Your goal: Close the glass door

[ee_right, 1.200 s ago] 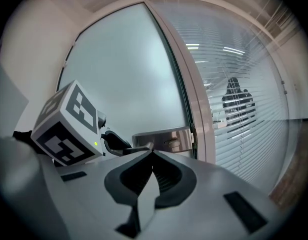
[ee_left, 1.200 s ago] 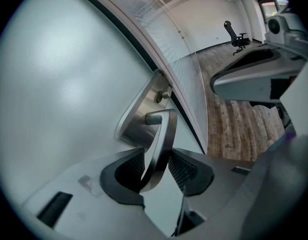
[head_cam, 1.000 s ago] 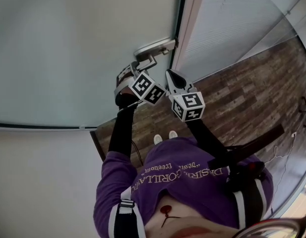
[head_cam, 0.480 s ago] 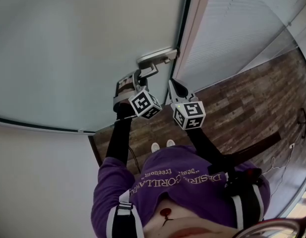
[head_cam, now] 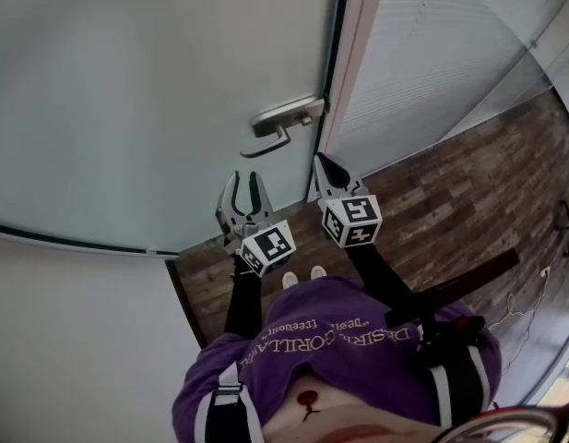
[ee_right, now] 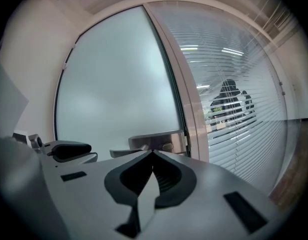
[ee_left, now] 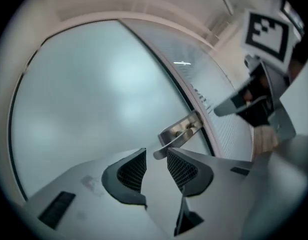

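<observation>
my left tongs (head_cam: 244, 179) stand apart, closing a little on nothing; my right tongs (head_cam: 319, 159) are pinched together. the handle (head_cam: 270, 137) lies just ahead of both, untouched. its lever runs sideways from the edge of the glass door (head_cam: 155, 90), free end nearest my left. the lettering on my shirt (head_cam: 339, 326) is upside down and i can't read it.

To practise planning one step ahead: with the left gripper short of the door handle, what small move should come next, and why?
Probably a light push on the glass door with the left gripper, to confirm it latched. The door's edge looks flush with the frame, and that gripper hangs clear of the handle, jaws apart, closing, empty.
</observation>
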### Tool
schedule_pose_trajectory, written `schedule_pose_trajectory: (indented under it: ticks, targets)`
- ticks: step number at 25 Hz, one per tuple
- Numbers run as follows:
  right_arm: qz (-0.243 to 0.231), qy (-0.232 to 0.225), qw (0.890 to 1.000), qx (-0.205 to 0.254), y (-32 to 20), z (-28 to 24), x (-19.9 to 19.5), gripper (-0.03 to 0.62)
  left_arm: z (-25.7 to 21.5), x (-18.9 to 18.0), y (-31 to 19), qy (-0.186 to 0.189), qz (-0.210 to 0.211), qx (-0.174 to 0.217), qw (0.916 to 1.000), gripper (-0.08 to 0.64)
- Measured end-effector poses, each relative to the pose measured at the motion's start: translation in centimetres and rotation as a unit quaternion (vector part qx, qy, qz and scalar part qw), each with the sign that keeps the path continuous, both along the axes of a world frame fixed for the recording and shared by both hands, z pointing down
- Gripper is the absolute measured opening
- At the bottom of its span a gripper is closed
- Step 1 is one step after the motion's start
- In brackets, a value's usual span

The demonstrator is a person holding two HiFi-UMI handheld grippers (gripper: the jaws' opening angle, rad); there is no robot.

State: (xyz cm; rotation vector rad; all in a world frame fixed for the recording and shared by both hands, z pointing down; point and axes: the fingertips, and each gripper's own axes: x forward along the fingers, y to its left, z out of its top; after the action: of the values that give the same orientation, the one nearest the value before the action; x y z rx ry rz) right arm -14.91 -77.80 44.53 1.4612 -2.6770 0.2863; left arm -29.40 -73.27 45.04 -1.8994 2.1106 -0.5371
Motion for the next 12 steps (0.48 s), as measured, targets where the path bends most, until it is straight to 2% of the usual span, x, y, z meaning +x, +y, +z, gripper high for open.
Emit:
schedule_pose_trajectory:
  ticks: [1, 3, 5, 8, 12]
  targets:
    - [-0.003, 0.0, 1.0, 0.001, 0.1, -0.1, -0.2, -0.009, 0.1, 0.2, 0.4, 0.056, 0.003, 0.006, 0.9984, 0.118]
    - [-0.009, 0.001, 1.0, 0.002, 0.3, -0.1, -0.6, -0.009, 0.0, 0.5, 1.0, 0.14, 0.0, 0.028, 0.9898, 0.0]
    - [-0.017, 0.005, 1.0, 0.003, 0.6, -0.1, -1.1, -0.009, 0.1, 0.5, 1.5, 0.196, -0.005, 0.04, 0.9798, 0.0]
    - [-0.027, 0.015, 1.0, 0.005, 1.1, -0.3, -1.6, -0.009, 0.7, 0.8, 1.8, 0.231, -0.005, 0.024, 0.9727, 0.0]
    - [-0.028, 0.025, 0.999, 0.007, 1.6, -0.5, -1.8, -0.009, 1.5, 0.6, 2.1, 0.23, -0.011, 0.002, 0.9731, 0.0]
